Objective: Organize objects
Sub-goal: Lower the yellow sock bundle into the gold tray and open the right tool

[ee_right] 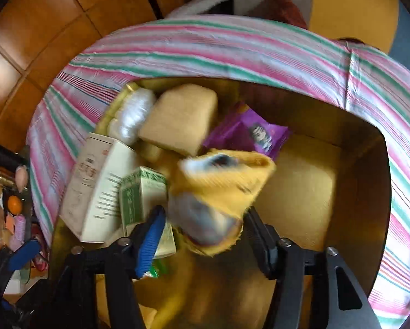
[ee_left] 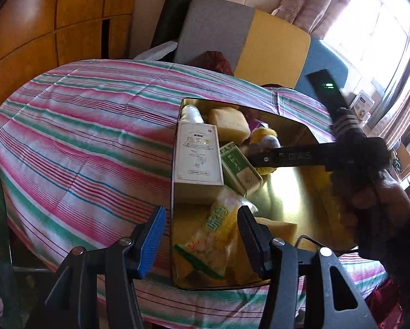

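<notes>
Right tongs (ee_right: 205,230) astride blurred yellow cloth (ee_right: 227,181)

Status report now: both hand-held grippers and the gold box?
Left hand-held gripper open at box edge. Right hand-held gripper open around yellow cloth. Gold box crowded left.

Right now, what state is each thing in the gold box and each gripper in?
Gold box: open, no lid on.
Tall white carton: inside, leaning on the left wall.
Green carton: tilted beside it.
Tan block: at the far end.
Purple packet: lying loose.
Yellow cloth: crumpled, blurred.
Right gripper: jaws apart around the cloth.
Left gripper: jaws straddling the box wall; contact unclear.
</notes>
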`<state>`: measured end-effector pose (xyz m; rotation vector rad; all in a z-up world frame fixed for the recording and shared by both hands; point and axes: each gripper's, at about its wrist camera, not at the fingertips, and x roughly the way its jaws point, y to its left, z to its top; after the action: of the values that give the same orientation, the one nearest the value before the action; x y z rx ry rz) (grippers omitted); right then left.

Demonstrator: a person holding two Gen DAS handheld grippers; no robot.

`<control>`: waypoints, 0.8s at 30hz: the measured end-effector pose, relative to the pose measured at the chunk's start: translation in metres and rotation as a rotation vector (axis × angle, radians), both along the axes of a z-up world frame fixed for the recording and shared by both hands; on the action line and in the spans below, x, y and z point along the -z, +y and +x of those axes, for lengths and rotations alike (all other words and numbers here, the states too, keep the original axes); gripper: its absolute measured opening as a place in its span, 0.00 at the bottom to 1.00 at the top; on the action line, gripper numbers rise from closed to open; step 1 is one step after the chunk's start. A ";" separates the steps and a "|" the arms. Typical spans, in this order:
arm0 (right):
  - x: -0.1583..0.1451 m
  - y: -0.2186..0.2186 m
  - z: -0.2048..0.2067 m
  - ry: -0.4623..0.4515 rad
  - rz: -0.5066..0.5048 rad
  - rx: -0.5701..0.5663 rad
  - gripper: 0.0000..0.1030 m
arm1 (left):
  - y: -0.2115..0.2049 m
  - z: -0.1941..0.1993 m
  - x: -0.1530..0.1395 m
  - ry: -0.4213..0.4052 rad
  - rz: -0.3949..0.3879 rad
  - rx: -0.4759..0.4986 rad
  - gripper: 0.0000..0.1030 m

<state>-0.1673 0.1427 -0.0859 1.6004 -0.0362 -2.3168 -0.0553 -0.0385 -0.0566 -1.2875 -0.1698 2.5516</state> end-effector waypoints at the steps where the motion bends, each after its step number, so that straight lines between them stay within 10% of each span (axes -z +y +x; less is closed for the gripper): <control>1: -0.002 0.002 0.003 0.005 -0.015 0.000 0.73 | -0.001 0.000 0.000 0.000 0.001 -0.004 0.53; 24: -0.079 0.131 0.113 0.226 -0.017 0.209 0.86 | 0.037 0.016 -0.031 0.089 -0.083 0.081 0.58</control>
<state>-0.0544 0.2739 -0.0071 1.3742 -0.1771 -2.6355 -0.0389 -0.0013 -0.0259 -1.1816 0.0069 2.5647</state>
